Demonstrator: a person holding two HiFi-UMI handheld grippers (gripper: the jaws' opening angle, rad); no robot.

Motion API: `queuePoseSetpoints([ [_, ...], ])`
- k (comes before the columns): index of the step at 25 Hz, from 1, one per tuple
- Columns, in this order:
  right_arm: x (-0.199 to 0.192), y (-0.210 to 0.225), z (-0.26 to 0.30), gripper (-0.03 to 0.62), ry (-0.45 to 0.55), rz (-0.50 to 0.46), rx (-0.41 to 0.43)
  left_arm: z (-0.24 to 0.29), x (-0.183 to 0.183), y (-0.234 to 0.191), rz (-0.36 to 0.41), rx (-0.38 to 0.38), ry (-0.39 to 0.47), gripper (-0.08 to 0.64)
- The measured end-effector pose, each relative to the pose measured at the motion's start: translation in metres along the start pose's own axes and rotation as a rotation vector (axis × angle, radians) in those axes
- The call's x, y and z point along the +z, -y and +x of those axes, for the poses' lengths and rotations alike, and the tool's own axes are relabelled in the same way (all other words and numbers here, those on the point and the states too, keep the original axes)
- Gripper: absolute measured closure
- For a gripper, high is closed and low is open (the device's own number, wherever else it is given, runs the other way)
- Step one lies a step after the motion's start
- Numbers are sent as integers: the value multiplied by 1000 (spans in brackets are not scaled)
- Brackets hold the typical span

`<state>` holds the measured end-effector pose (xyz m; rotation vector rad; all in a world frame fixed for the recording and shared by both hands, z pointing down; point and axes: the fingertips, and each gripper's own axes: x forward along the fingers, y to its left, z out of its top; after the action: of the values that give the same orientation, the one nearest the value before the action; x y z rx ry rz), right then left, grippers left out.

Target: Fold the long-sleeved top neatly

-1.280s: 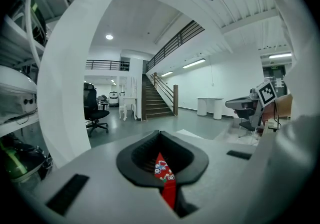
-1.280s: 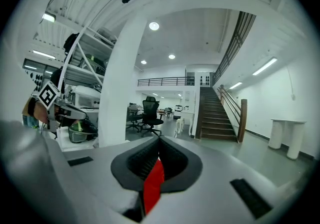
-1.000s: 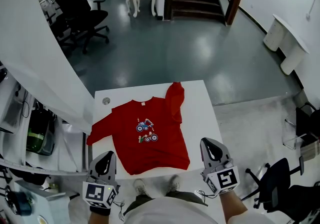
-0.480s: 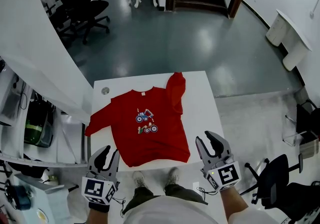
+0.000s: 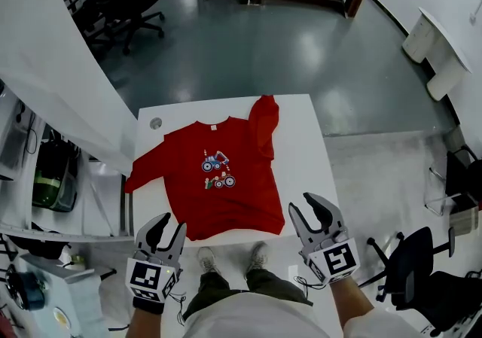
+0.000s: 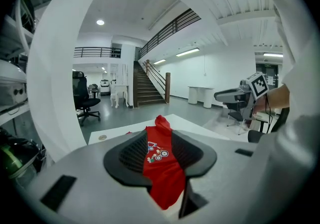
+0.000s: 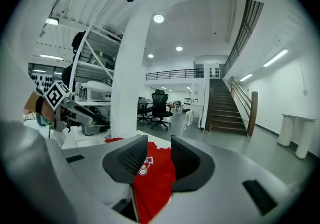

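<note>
The red long-sleeved top [image 5: 226,186] lay flat and face up on the white table [image 5: 301,148]. Its long axis ran away from the person, with the collar far and the hem at the near edge. The left gripper [image 5: 166,229] and right gripper [image 5: 310,212] hung just outside the hem's two corners, about equally near; their jaws had just been opening and stood apart with nothing between them. One sleeve trailed off the table's left edge, the other lay bunched at the far right, and a tractor print showed on the chest.

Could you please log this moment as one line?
phase: approach | top: flat on table | left tongs: just opening, empty, near hem | right tongs: just opening, empty, near hem
</note>
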<state>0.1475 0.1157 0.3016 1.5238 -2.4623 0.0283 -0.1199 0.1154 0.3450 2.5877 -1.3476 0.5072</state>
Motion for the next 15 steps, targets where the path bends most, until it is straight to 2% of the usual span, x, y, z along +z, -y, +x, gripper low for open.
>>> queuePoseSetpoints([
  [4,-19,-3,0,434,-41,-9,18,7,-19,7,28,-12,-50,403],
  [10,-55,-11,6,433,-123,-30,52,21,-68,17,81,-44,-164,402],
  [15,-90,-28,11,434,-250,-11,99,34,-109,23,134,-78,-266,396],
])
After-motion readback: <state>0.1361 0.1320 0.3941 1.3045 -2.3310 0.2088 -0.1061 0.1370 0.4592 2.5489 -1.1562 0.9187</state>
